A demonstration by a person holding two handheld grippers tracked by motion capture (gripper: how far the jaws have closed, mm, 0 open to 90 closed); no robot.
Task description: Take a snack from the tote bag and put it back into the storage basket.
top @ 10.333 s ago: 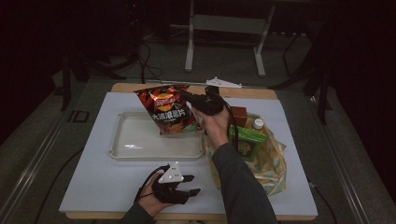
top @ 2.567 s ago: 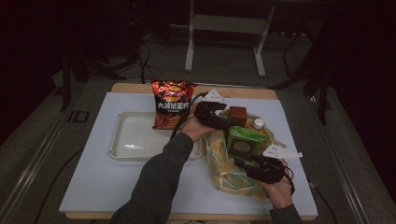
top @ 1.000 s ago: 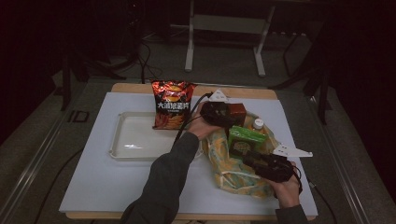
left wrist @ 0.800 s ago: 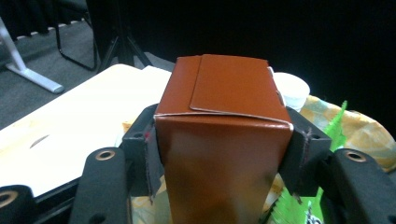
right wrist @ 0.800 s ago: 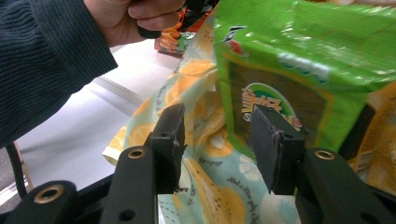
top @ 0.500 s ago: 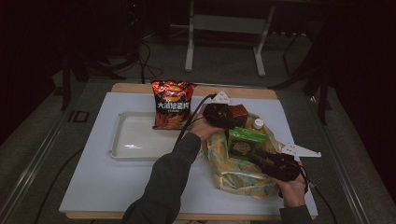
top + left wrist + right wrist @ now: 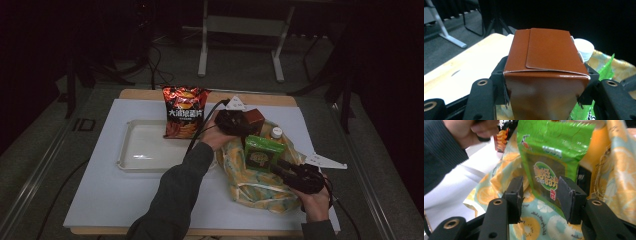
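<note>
The left tongs [image 7: 544,100] have just been closing and now clamp both sides of the brown box [image 7: 546,75], which stands upright in the fruit-print bag [image 7: 260,175] on the table [image 7: 100,200]. The right tongs [image 7: 540,195] stand fairly wide at the bag's near edge, the green packet [image 7: 551,157] upright just beyond them, their pads off it

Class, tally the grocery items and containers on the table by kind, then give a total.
Snack bags: 2 (red chip bag, green bag)
Brown carton: 1
Capped bottle: 1
Fruit-print bag: 1
Tray: 1
Total: 6
</note>
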